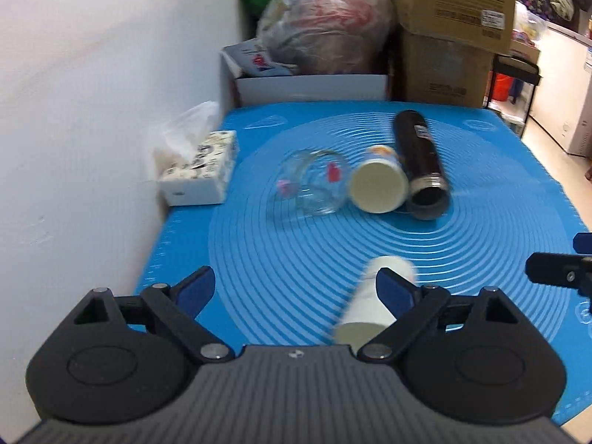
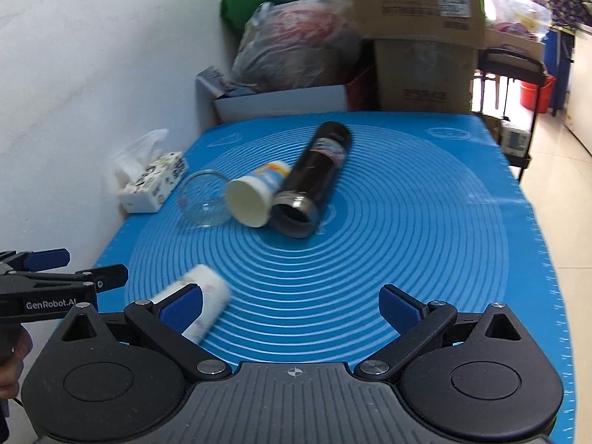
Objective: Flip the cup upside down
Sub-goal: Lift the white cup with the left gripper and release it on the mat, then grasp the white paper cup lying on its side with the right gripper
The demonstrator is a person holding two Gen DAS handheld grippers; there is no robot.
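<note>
Four cups lie on their sides on the blue mat [image 2: 407,222] that covers the table, and the nearest, a white paper cup [image 1: 373,296], looks the likeliest one in hand; it is blurred, so it may well be rolling. It lies near the front edge, just ahead of the left gripper [image 1: 296,288] and partly behind that gripper's right finger, and at the near left of the right wrist view, behind the left finger of the right gripper [image 2: 292,303]. Its long axis runs roughly near to far, tilted a little rightward as it goes away; in the left view the wider pale end, which I take for the mouth, points toward the near edge, though the blur keeps me from being sure. Both grippers hang with fingers spread wide and nothing between them. The chief danger, as I judge it, is that a light round cup rolls off the near edge, or skids away when a finger nudges it rather than closes on it. A pinch across thin paper walls could also crush it. Farther back, a clear glass cup [image 1: 314,185], a white printed cup [image 1: 379,185] and a black tumbler [image 1: 421,162] lie close together with mouths toward the near side; a sweep among them could set them rolling. A tissue box [image 1: 199,170] sits at the far left by the wall.
</note>
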